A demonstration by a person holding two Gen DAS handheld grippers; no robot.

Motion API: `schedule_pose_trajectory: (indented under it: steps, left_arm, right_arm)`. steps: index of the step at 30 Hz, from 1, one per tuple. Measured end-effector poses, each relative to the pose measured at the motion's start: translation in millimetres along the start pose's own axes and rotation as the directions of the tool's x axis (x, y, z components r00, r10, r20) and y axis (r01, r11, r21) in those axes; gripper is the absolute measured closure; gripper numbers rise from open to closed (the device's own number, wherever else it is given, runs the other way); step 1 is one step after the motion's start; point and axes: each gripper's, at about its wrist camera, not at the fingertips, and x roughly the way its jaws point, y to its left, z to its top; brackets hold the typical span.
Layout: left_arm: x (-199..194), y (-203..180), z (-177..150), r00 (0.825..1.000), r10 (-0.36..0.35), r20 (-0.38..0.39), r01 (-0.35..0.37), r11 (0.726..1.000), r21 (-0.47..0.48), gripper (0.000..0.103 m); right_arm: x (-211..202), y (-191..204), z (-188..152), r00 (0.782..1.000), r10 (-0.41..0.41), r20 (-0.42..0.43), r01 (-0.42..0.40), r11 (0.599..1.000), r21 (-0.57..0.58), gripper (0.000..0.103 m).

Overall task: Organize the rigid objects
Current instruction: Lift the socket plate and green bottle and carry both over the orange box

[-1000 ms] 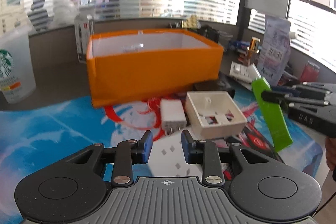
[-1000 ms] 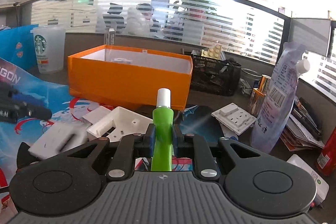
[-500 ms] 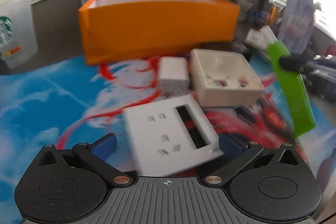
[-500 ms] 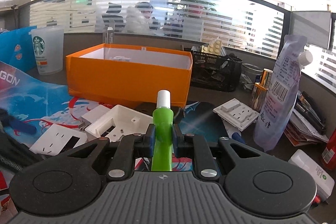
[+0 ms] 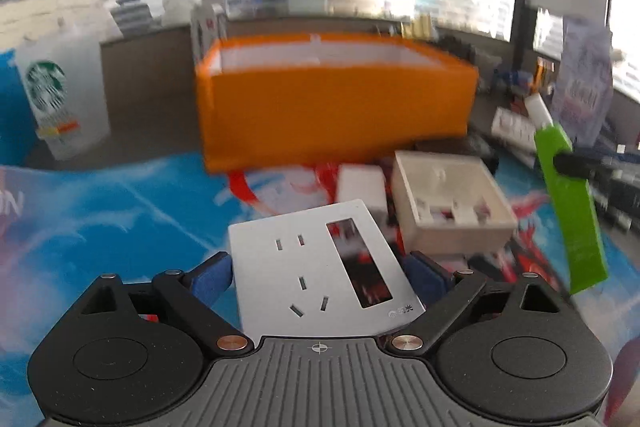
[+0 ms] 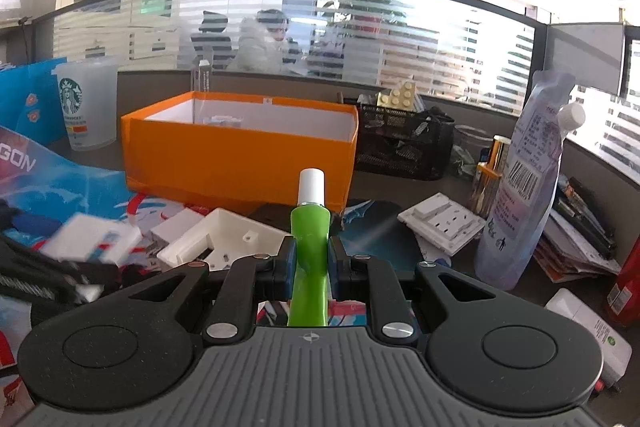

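Note:
My left gripper [image 5: 319,273] is shut on a white socket faceplate [image 5: 320,263] and holds it flat above the blue mat; it also shows in the right wrist view [image 6: 90,239]. My right gripper [image 6: 311,265] is shut on a green tube with a white cap [image 6: 310,231], which also shows at the right of the left wrist view [image 5: 568,203]. The orange box [image 5: 336,107] stands open behind both; in the right wrist view [image 6: 240,159] a few pale items lie inside it. A white junction box [image 5: 448,203] and a white adapter [image 5: 360,185] lie on the mat.
A Starbucks cup [image 5: 60,107] stands at the left. A black mesh basket [image 6: 404,143], a purple refill pouch [image 6: 524,187], a white switch plate [image 6: 444,223] and stacked papers [image 6: 576,243] crowd the right side of the desk. A glass partition runs behind.
My left gripper opened wide, went down around the white faceplate, closed on it and lifted it off the mat. My right gripper kept hold of the green tube and barely moved.

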Motion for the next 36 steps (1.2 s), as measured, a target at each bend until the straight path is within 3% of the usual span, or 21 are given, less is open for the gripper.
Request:
schedule_pose_trajectory:
  steps: [16,36]
  left_arm:
    - [-43,15,57,0.984,0.03,0.176,-0.025,0.999,-0.029,0.009]
    - [-46,23,91,0.97,0.05,0.237,-0.042,0.998,-0.04,0.009]
  right_arm:
    - [-10,14,42,0.995,0.025,0.094,-0.019,0.998,-0.066,0.09]
    - [5,25,84,0.985,0.067,0.156,-0.05,0.993,-0.109,0.091]
